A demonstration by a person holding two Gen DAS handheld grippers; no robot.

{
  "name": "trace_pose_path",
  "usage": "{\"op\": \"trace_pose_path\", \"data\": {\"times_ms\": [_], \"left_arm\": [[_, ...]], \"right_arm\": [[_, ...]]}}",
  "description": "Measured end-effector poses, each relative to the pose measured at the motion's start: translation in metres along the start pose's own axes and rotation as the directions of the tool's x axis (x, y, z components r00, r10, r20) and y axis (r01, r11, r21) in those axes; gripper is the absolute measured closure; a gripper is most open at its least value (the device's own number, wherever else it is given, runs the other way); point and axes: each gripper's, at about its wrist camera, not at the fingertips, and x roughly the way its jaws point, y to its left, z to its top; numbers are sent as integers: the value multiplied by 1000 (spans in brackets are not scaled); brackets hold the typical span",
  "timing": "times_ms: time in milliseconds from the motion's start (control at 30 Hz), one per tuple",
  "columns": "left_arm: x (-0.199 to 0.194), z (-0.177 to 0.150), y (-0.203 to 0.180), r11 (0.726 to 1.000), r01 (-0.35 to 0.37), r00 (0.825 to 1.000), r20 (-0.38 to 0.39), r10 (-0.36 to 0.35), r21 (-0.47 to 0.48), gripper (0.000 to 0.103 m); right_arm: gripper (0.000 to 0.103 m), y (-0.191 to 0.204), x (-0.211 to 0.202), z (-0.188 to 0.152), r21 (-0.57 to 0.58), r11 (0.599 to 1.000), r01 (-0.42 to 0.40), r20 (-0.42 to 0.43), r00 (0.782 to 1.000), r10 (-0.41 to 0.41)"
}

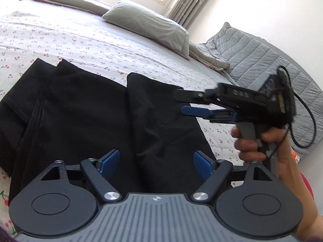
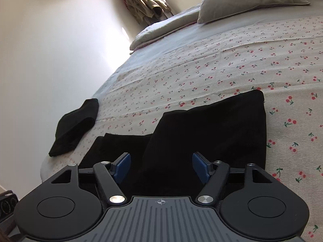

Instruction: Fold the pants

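The black pants (image 1: 84, 111) lie flat on the cherry-print bedsheet (image 1: 70, 38), near its front edge. They are partly folded: 1 section (image 1: 161, 121) is doubled back over the rest, its folded edge a rounded, soft ridge. At the other end, 2 layered edges show side by side. The cloth is plain, matte and lightly creased.

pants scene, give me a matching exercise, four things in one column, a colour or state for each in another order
1 pants
2 pillow
3 sheet
4 left gripper

a grey
b open, nothing between its fingers
c black, lying on the bed
d white with cherry print

Pairs: 1-c, 2-a, 3-d, 4-b
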Motion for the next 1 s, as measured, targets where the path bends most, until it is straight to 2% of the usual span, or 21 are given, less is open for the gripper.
{"op": "trace_pose_path", "data": {"times_ms": [100, 267, 333, 367, 400, 633, 833, 1000], "left_arm": [[28, 19, 11, 998, 11, 999, -34, -13, -62, 26], [60, 36, 13, 996, -2, 999, -32, 0, -88, 41], [66, 41, 11, 996, -22, 1000, -17, 21, -87, 57], [68, 43, 10, 995, -39, 999, -21, 37, -89, 84], [64, 40, 10, 995, -54, 998, -32, 52, -89, 98], [32, 50, 7, 987, -157, 987, 15, 158, -22, 98], [-5, 65, 26, 947, -318, 946, 76, 314, 41, 98], [-30, 66, 46, 921, -386, 919, 106, 380, 50, 98]], "right_arm": [[27, -1, -10, -9, -41, 999, 29, -33, 999, -30], [26, -1, -23, -14, -55, 997, 46, -45, 998, -48], [25, -2, -28, -14, -57, 997, 51, -35, 998, -53], [25, -2, -29, -14, -57, 997, 58, -31, 998, -60], [24, -2, -30, -14, -58, 996, 63, -28, 997, -65], [24, -8, -30, -12, -33, 997, 75, -31, 997, -76], [24, -4, -24, -15, -45, 996, 71, -47, 996, -73], [24, -1, -14, -19, -53, 996, 73, -70, 995, -77]]}}
